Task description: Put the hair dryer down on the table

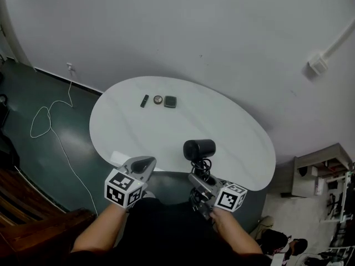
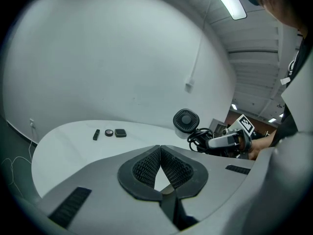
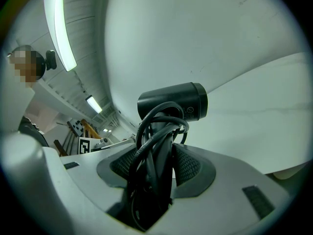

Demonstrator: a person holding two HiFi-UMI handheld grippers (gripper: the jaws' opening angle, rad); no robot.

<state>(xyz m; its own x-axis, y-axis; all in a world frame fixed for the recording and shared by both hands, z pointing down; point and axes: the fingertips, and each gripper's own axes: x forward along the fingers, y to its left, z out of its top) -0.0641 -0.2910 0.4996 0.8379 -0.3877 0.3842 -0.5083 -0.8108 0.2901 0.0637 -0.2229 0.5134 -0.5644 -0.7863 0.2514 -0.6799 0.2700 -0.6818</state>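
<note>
A black hair dryer with its cord wound round the handle stands upright over the near edge of the white oval table. My right gripper is shut on the handle and cord, with the barrel above the jaws. In the right gripper view the hair dryer rises from the right gripper, and the table lies behind it. My left gripper hovers at the near left edge with nothing in it. In the left gripper view the left gripper has its pads touching, and the hair dryer shows to the right.
A black stick, a round object and a dark square object lie at the table's far side. A white cable runs over the dark floor to the left. A low shelf stands at the right.
</note>
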